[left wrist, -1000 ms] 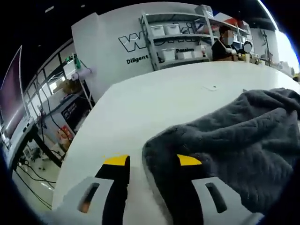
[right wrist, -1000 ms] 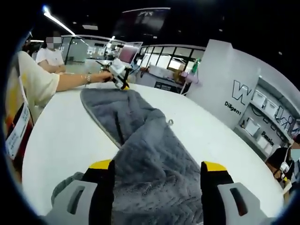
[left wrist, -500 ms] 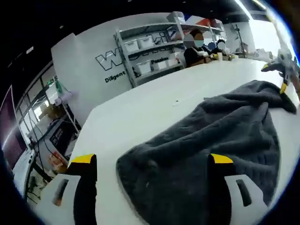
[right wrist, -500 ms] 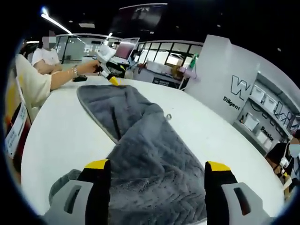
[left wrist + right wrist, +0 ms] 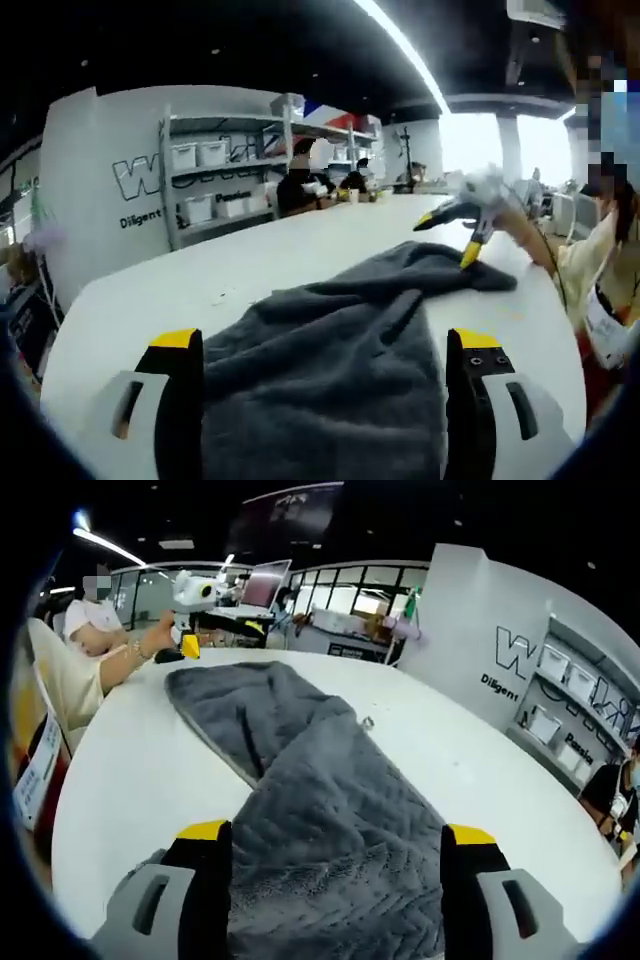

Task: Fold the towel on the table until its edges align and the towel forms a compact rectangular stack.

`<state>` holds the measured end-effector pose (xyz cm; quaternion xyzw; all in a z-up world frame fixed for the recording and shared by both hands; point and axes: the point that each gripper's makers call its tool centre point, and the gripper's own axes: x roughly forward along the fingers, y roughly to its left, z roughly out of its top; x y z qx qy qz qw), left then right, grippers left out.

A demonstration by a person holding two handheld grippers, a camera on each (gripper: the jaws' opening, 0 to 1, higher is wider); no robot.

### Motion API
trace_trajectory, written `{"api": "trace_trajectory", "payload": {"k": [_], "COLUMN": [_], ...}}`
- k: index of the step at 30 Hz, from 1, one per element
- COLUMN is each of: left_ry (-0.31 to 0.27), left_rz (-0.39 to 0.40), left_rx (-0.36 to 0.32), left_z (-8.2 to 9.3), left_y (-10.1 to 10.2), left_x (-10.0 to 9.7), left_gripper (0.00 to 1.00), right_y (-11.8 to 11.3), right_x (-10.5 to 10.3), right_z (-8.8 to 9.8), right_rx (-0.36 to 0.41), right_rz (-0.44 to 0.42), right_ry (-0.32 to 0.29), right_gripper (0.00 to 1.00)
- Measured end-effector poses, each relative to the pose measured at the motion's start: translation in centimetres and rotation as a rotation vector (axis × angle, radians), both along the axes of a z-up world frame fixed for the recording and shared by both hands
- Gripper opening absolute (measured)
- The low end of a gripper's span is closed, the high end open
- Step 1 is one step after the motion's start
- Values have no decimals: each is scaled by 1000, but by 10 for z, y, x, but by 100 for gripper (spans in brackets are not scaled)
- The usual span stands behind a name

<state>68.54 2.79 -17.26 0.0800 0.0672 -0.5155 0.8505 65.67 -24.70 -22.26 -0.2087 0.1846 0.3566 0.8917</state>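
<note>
Towel lies rumpled on table. Left gripper jaws spread wide, towel between them. Right gripper likewise spread, towel between its fingers, ungripped.

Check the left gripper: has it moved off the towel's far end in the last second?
Yes. In the right gripper view the left gripper has lifted off the towel and now sits beyond its far edge, nearer the person's side.
</note>
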Motion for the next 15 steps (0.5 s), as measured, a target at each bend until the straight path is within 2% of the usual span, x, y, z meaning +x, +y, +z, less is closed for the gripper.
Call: {"api": "trace_trajectory", "payload": {"k": [2,3,7,12,15], "left_ry": [7,9,14,73,77], "left_rz": [-47,-52,-81,-124,-109], "left_rx": [-120,-135,-156,-231,-214], "left_z": [11,12,6,7,4], "left_y": [-9,-10,-15,-17,-13], "left_x": [-11,-13,-23,-34,-29], "left_gripper": [99,99,99,99,99], "right_y": [2,2,3,5,7], "right_x": [1,1,1,2,1], "right_z": [-2,-3,-7,-9,-8], "right_rx": [4,2,-1,13,23], "right_rz": [-2,-4,-8,-4,0], "right_ry": [5,7,17,23,20], "right_gripper": [89,90,90,90,91]}}
